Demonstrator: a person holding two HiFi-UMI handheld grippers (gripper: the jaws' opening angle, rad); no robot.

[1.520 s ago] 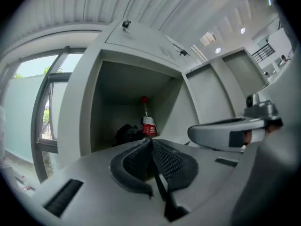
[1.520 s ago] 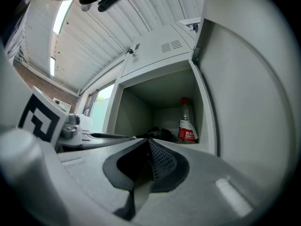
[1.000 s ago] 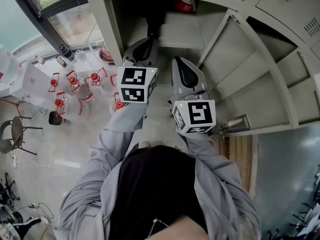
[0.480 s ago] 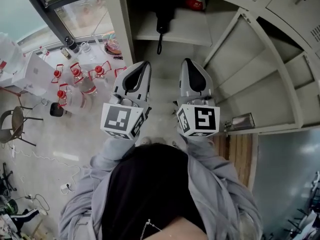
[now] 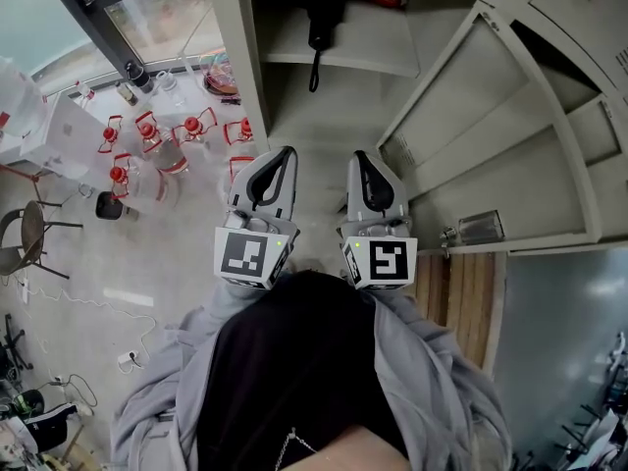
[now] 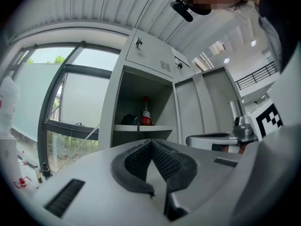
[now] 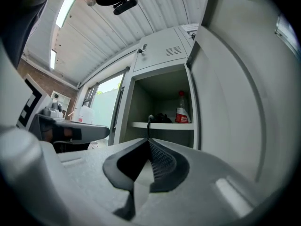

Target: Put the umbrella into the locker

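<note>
Head view: with the umbrella lying on the locker shelf, left gripper and right gripper are being held closed and empty; the door is probably being left for shutting next.

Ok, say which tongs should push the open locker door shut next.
Right, probably. The right tongs hang next to the open door on that side, while the left tongs are nearer the window. Both are shut and empty; the umbrella lies on the shelf.
</note>
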